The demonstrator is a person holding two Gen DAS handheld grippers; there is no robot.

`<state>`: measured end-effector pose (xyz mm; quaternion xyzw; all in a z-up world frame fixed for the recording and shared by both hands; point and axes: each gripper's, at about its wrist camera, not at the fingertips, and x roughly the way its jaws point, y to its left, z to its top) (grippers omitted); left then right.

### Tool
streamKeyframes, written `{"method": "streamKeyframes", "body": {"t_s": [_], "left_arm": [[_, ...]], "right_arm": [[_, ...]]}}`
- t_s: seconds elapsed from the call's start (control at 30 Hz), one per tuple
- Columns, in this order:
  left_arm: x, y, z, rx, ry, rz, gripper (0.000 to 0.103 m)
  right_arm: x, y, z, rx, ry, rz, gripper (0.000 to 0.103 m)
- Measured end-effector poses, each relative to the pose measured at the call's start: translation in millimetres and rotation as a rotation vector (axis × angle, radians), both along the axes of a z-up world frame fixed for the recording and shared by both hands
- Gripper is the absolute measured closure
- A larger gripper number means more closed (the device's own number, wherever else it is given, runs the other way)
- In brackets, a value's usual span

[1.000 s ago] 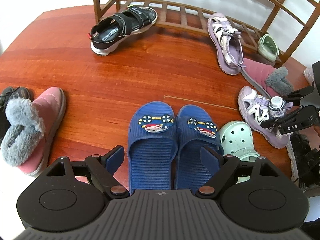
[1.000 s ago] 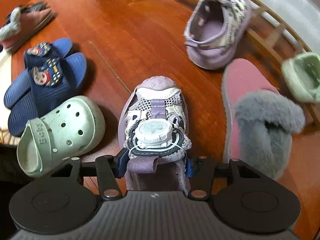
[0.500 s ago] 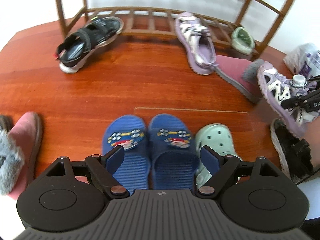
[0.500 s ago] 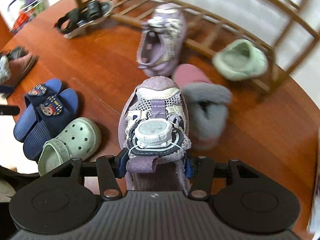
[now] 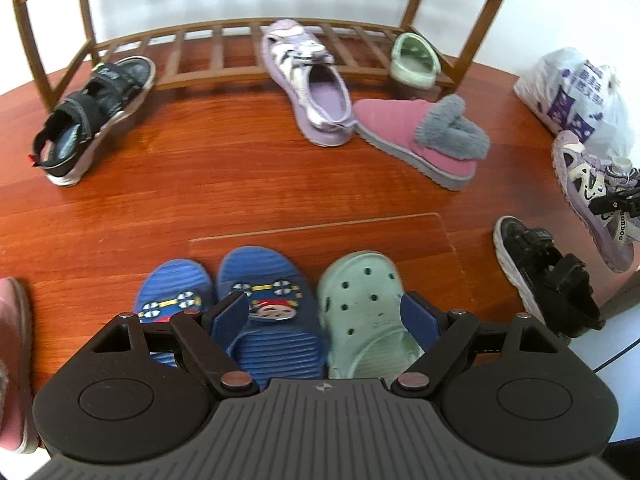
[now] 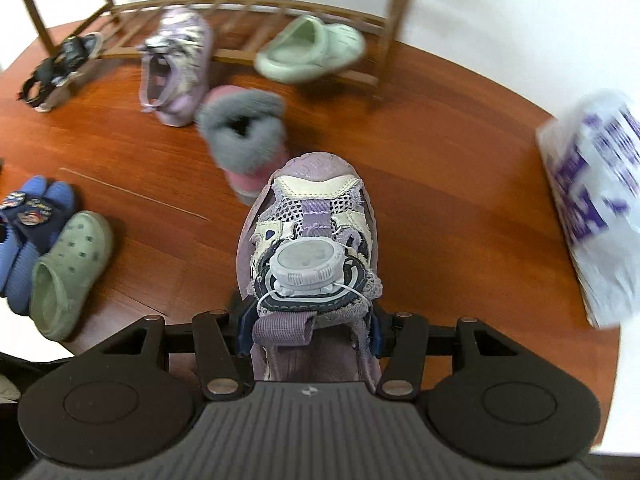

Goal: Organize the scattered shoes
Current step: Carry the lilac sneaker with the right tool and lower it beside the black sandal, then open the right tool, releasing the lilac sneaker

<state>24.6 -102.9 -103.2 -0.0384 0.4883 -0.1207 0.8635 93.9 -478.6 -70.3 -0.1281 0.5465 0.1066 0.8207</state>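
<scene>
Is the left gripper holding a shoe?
No, the left gripper is open above the blue slippers and green clog, holding nothing.

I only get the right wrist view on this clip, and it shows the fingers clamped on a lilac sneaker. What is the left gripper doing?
Observer: The left gripper is open and holds nothing. Its fingers straddle a blue slide and the green clog.
Operator: Are there any shoes I can't see?
Observer: Yes, a second black sandal lies on the floor to the right of that clog, close to the held lilac sneaker.
Operator: Anything else?
Observer: A second pink slipper shows at the left edge of the left wrist view, cut off by the frame.
</scene>
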Motion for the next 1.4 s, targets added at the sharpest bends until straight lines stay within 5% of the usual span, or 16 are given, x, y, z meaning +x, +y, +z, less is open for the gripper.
{"method": "streamKeyframes", "body": {"t_s": [0.43,0.73,1.1,1.4], "left_arm": [[3.4,-10.8,4.8,0.035,-0.002,-0.033,0.018],[6.8,-12.2,7.4,0.048,0.003,-0.020,0.018],[24.5,-43.6,16.3,0.048,-0.027,-0.069,0.018],[55.5,-91.0,22.5,-0.037,-0.013,-0.070,0.018]], "right_arm": [[-16.9,-64.0,-81.7,0.009,0.062,-0.242,0.045],[-17.8,-62.2,-119.2,0.022,0.098,-0.274,0.043],[-21.0,-61.0,-106.9,0.008,0.062,-0.263,0.017],[-54.0,-61.1,-64.4,0.004,-0.033,-0.297,0.015]]}}
